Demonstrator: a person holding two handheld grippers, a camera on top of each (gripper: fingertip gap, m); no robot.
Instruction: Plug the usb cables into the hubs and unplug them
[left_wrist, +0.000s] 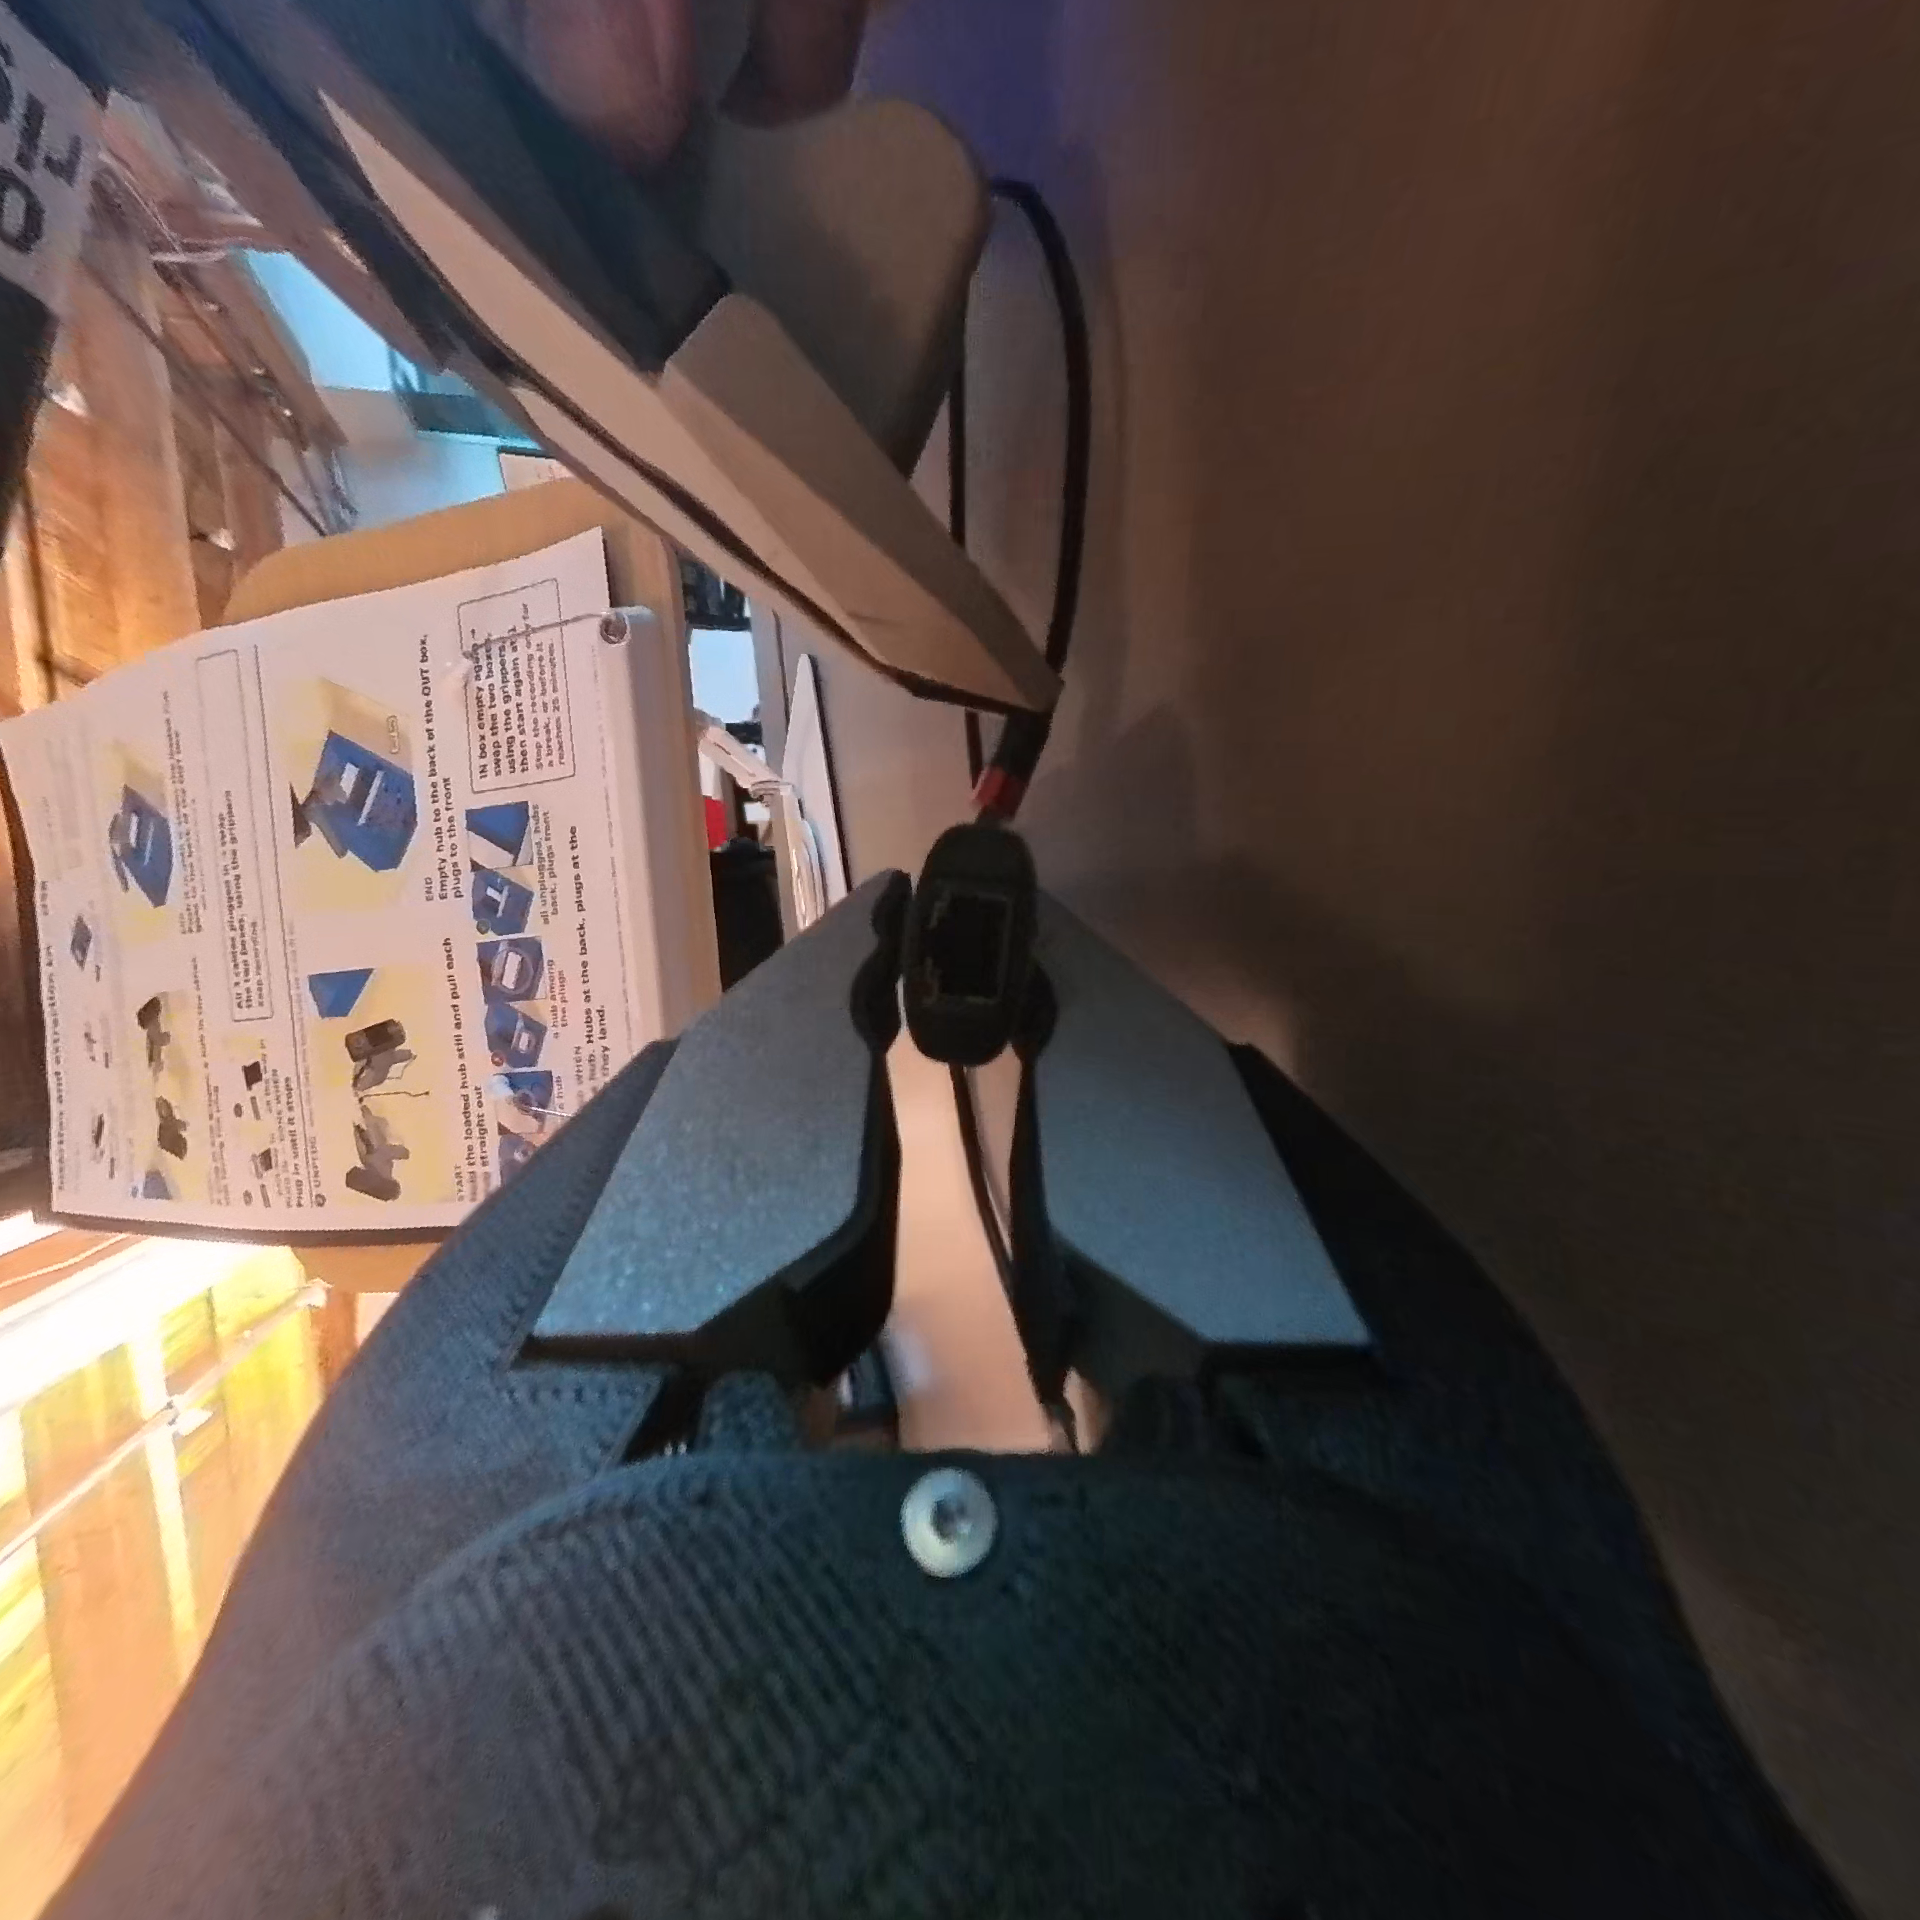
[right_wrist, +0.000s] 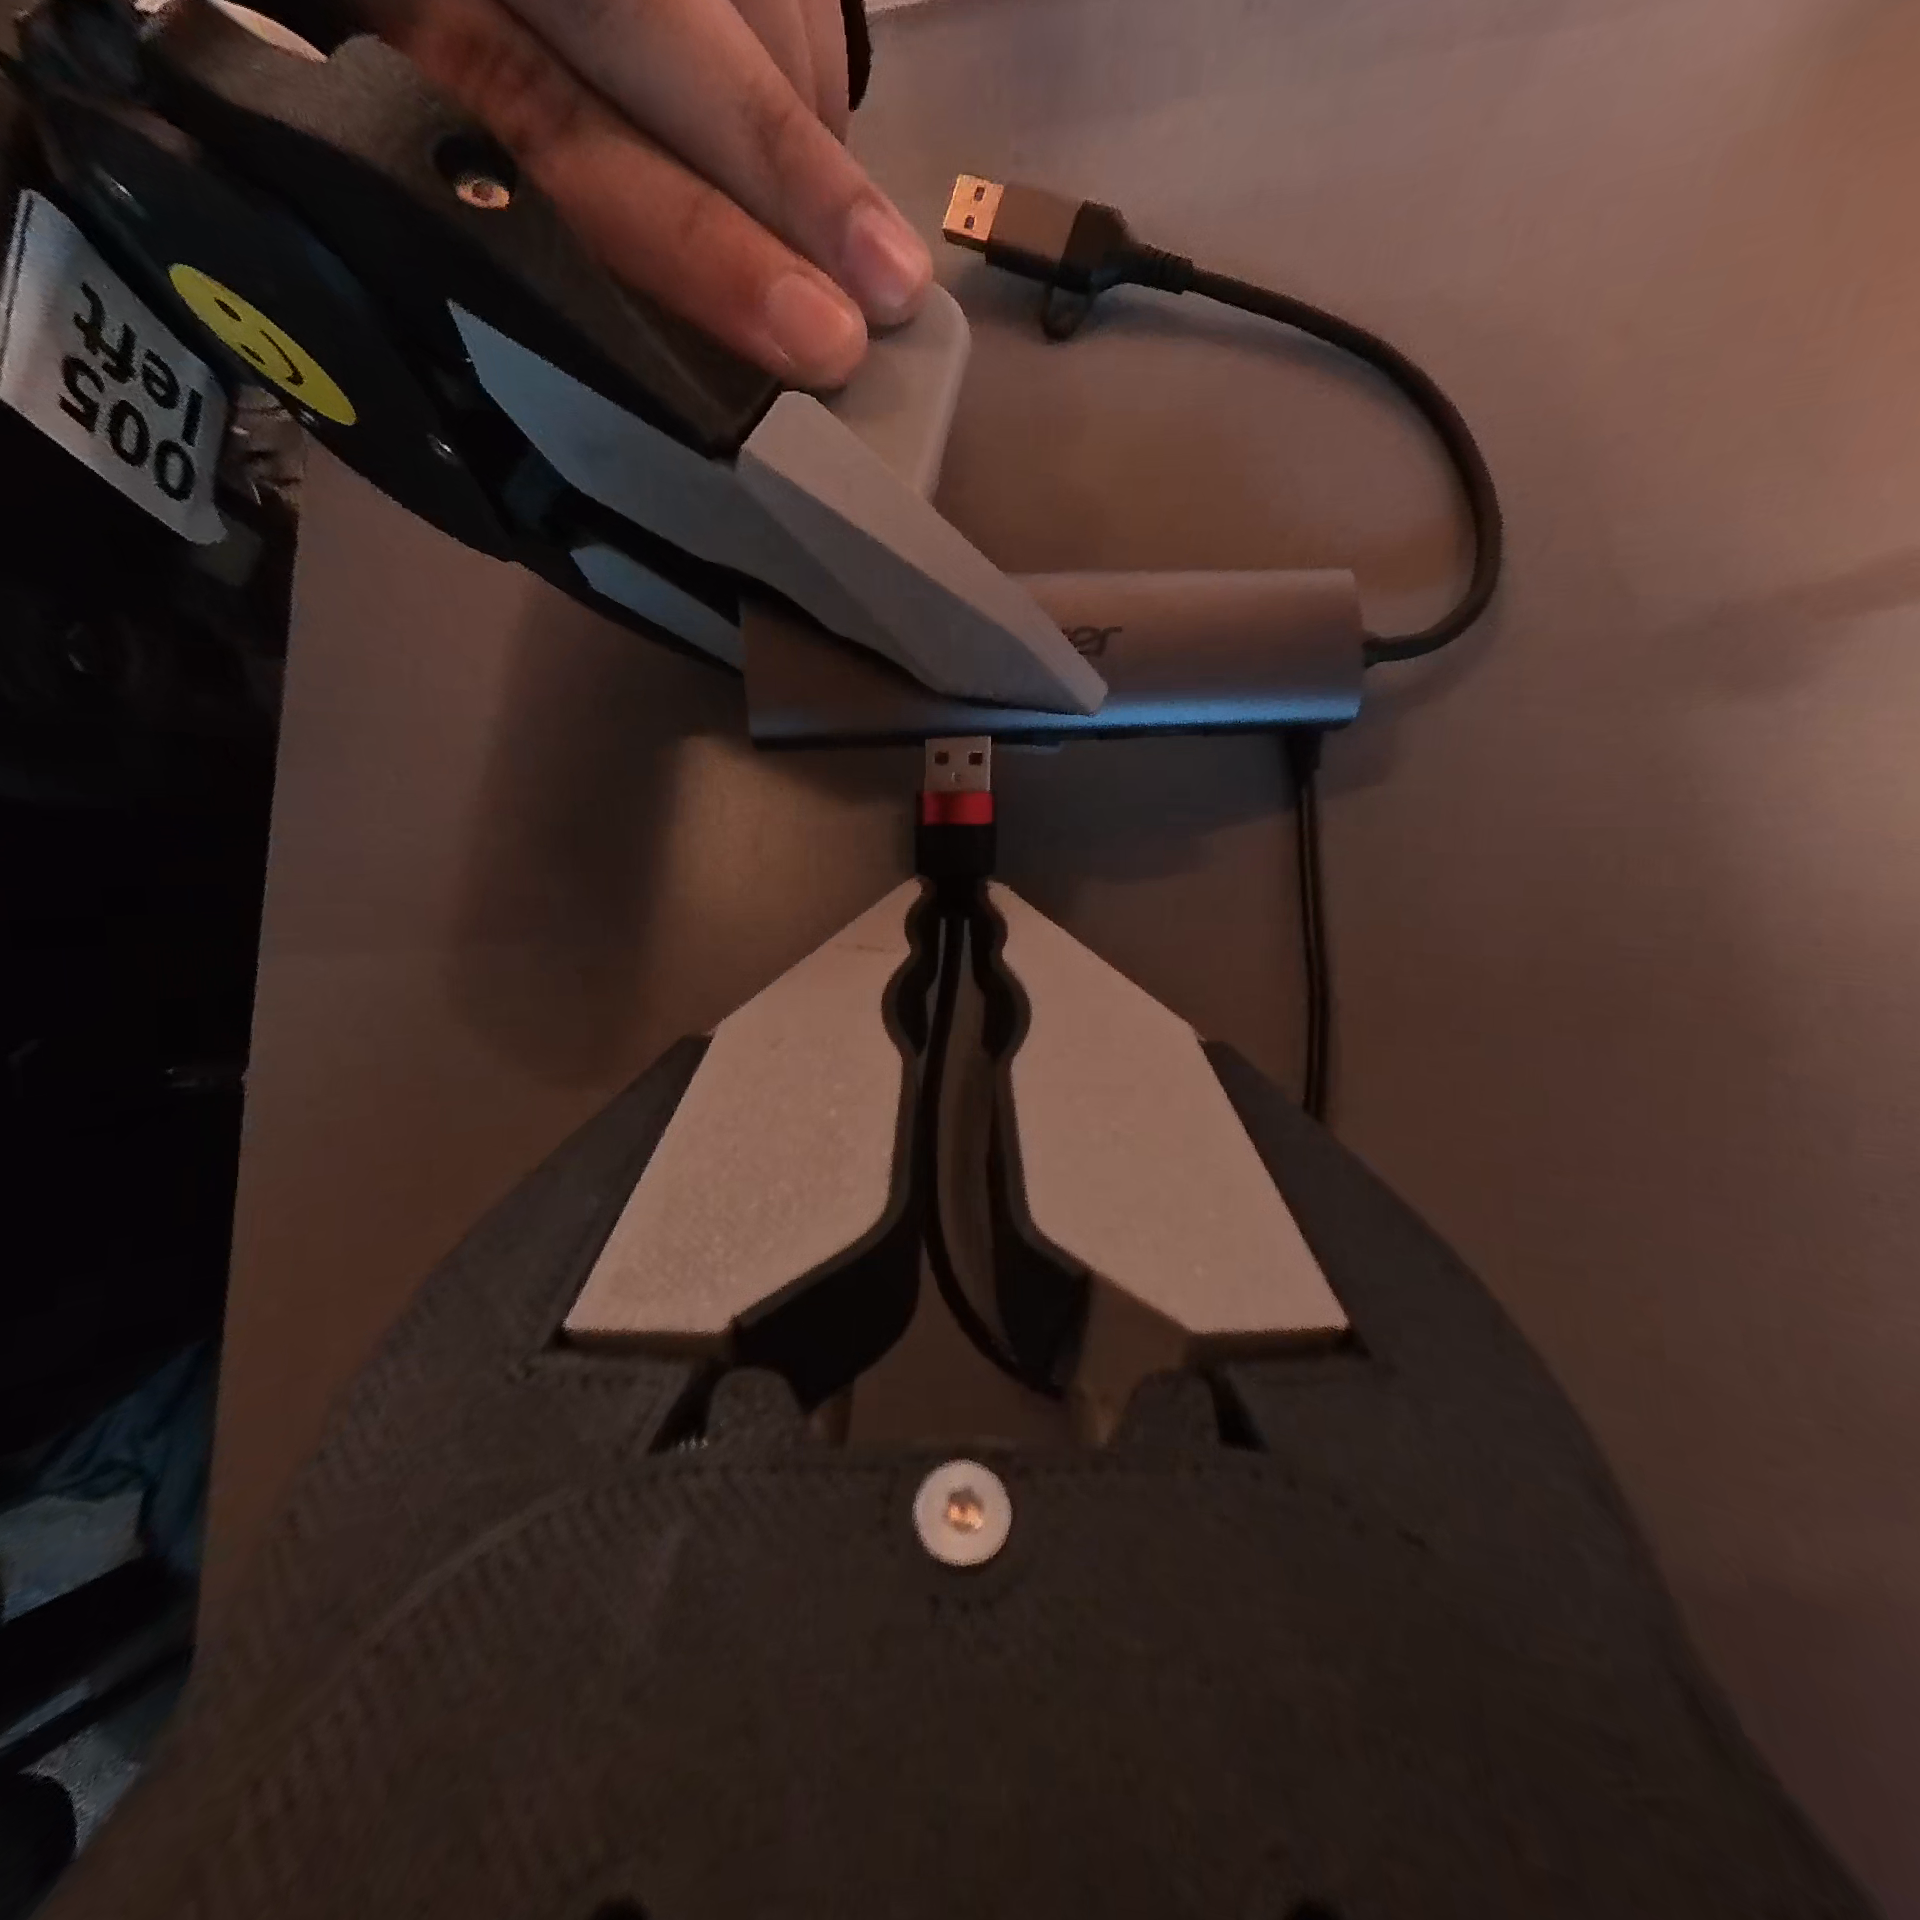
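My right gripper (right_wrist: 956, 899) is shut on a black USB cable whose red-collared plug (right_wrist: 956, 795) sticks out ahead of the fingertips. The plug's metal tip sits right at the front edge of the grey hub (right_wrist: 1226, 649); most of the metal shows. My left gripper (right_wrist: 1039, 686) reaches in from the upper left, held by a hand (right_wrist: 727, 187), and is shut on the hub's left end. In the left wrist view my left gripper (left_wrist: 966, 904) clamps the hub (left_wrist: 971, 961), seen end-on, with the right gripper (left_wrist: 1023, 691) and red plug (left_wrist: 997, 795) just beyond it.
The hub's own cable (right_wrist: 1455, 436) loops right and ends in a gold plug (right_wrist: 982, 213) lying on the tan table (right_wrist: 1610, 1143). A thin black cable (right_wrist: 1314, 935) runs under the hub. A printed instruction sheet (left_wrist: 312, 883) stands at the left. My two grippers' fingertips are within a few centimetres of each other.
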